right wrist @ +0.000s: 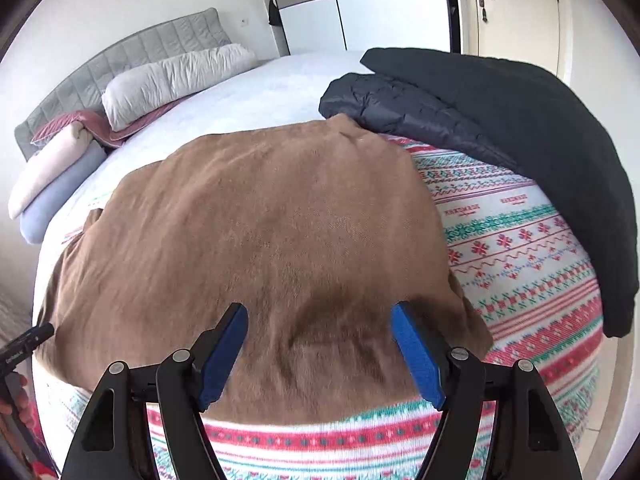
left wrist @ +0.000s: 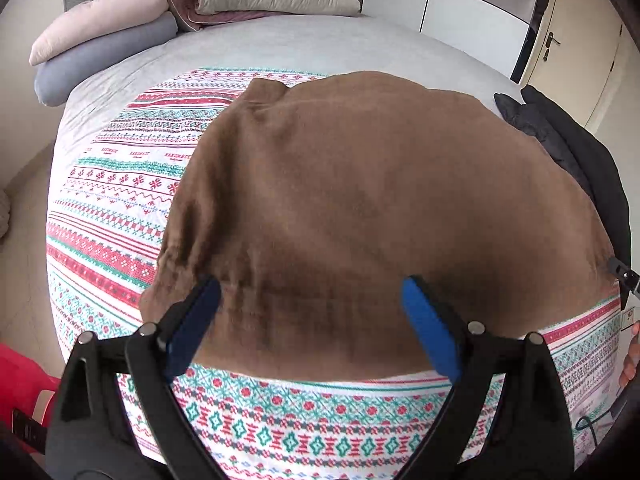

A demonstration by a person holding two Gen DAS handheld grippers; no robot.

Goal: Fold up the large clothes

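Beyond both sets of fingers lies the large bed with pale grey sheet point(left wrist: 280, 40), which serves as the work surface and gives the widest flat support in view. Over its near part is spread a white woven blanket banded in red and teal patterns point(left wrist: 112, 208), apparently laid down as a clean folding mat.

On that blanket, directly ahead of and beneath the fingertips, rests the brown fleece garment point(left wrist: 380, 200), lying flat in a broad rounded slab with one layer folded over; its near hem runs just behind the fingertips in both views. I judge one fold complete and further folds outstanding.

Beyond the right fingers and to their right sits a stack of dark padded and knitted clothing point(right wrist: 520, 120), touching the brown garment's far corner; this limits room on that side. Far beyond the left fingers, rolled pale pillows and bedding point(left wrist: 112, 20) lie against the headboard, well apart from the work.

Open blanket remains to the left of the left fingers and along the near edge.

The left gripper point(left wrist: 312, 312) stands wide apart, nothing between its blue pads. The right gripper point(right wrist: 320, 340) is likewise spread, holding nothing, poised above the near hem.
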